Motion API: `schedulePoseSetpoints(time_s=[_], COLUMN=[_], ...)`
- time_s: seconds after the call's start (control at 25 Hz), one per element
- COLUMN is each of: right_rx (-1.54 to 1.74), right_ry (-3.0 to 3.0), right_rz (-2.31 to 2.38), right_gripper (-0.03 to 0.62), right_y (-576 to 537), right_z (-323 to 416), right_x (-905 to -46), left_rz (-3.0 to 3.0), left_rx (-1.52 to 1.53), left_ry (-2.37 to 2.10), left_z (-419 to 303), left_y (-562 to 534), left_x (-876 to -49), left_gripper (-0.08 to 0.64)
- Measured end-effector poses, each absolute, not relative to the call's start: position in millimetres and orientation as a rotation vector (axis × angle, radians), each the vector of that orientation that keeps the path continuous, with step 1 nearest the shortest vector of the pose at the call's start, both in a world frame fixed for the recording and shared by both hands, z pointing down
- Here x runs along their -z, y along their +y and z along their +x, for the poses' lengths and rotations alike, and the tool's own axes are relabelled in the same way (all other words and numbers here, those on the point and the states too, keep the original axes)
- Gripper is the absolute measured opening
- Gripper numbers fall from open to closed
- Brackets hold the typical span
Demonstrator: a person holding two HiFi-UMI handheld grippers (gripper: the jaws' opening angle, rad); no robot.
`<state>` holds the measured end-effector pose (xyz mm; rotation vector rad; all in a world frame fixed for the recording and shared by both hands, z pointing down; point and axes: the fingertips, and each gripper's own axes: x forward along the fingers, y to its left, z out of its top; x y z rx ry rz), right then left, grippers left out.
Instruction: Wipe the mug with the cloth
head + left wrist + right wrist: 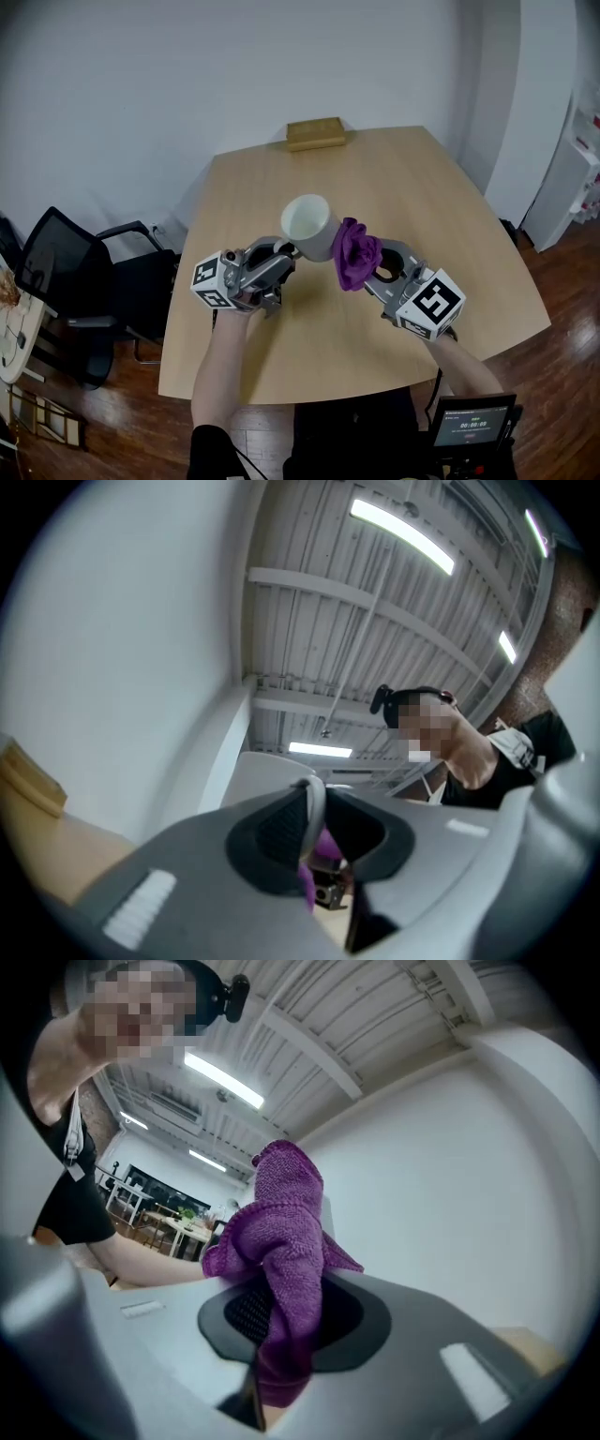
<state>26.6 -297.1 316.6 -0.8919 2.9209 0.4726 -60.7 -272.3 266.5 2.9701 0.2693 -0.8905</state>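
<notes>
Centre frame, above table [403, 178]: white mug [309, 225] tilted, mouth toward camera, interior bare white; left tool [277, 255] clamped on mug; right tool [375, 267] clamped on purple cloth [354, 253], touching mug's right side.

White mug [311, 228] is hanging tilted above the surface [394, 169], open mouth facing up, with its handle pinched in the left claw [281, 253]. Purple cloth [356, 253] is bunching out of the right claw [373, 272] and touching the mug's side.
</notes>
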Motion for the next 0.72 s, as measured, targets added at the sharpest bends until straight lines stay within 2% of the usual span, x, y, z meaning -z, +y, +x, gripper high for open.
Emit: schedulePoseSetpoints(time_s=[0.16,0.48,0.72], right_rx=[-0.315,-0.531,-0.285], right_ry=[2.991,2.695,2.723], right_rz=[-0.948,-0.732,-0.636], right_gripper=[0.066,0.066,0.064], right_y=[-312,-264,-268], right_z=[40,50,33], right_x=[-349,-203,-235], left_rz=[2.977,3.010,2.998], left_rx=[0.916,0.951,0.999], left_ry=[0.305,0.458,0.466], left_z=[-66,-64,-63], left_y=[-270,-245,-242], left_x=[-267,-261,-261], left_gripper=[0.077,0.067,0.063])
